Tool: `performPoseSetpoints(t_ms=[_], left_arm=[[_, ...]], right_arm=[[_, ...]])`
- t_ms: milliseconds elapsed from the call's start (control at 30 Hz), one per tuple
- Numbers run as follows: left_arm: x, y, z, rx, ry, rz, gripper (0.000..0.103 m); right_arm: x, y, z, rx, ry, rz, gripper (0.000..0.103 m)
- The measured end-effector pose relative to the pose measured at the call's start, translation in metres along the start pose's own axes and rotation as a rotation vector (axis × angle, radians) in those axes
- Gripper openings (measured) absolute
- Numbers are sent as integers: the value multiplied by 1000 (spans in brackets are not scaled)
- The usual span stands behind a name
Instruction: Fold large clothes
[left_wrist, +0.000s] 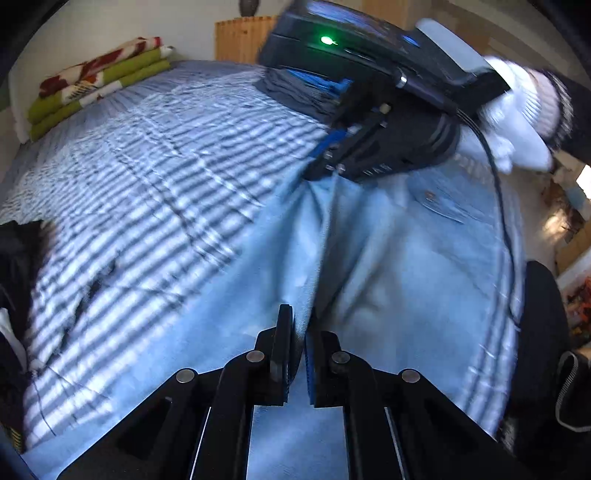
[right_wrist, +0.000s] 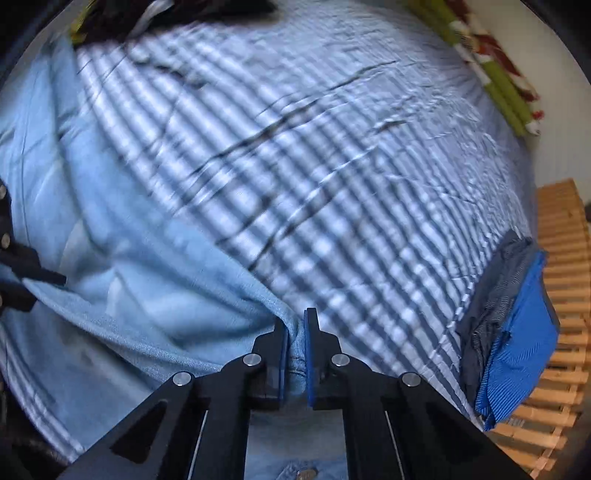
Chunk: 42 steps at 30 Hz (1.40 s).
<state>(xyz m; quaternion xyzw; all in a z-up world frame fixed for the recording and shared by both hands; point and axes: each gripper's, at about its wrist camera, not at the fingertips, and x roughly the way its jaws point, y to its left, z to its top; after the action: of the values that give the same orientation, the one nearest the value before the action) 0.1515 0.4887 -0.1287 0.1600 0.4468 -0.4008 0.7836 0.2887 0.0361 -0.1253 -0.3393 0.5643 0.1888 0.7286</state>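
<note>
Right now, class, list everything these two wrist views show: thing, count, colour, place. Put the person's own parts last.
Jeans: one, light blue, spread on the bed's near side.
Bedspread: one, pale blue, striped by sunlight, covers the bed.
Folded blankets: one stack, green and red-patterned, far corner.
Folded clothes: one pile, grey and bright blue, bed edge by the slats.
Slatted wooden furniture: one, light wood, beside the bed.
Left gripper: black, pinching jeans.
Right gripper: black, pinching jeans.
Gloved hand: white, holding the right gripper.

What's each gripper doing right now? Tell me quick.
Left gripper: jaws shut on a fold of the light blue jeans.
Right gripper: jaws shut on the jeans' edge.
</note>
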Motion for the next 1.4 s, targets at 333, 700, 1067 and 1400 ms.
performPoseSetpoints(t_ms=[333,700,1067,1400], left_arm=[[-48,109,-5,-281,-40,301,59],[-74,88,-45,-319,-1,100,61],[8,89,-22,-342,132,317,64],[-71,41,-9,-274,8,135,64]], right_arm=[[28,-48,7,308,27,122,37],[23,-97,-34,656,-2,433,56],[-47,-114,-90,709,-144,376,56],[-57,21,-197,481,-127,190,54]])
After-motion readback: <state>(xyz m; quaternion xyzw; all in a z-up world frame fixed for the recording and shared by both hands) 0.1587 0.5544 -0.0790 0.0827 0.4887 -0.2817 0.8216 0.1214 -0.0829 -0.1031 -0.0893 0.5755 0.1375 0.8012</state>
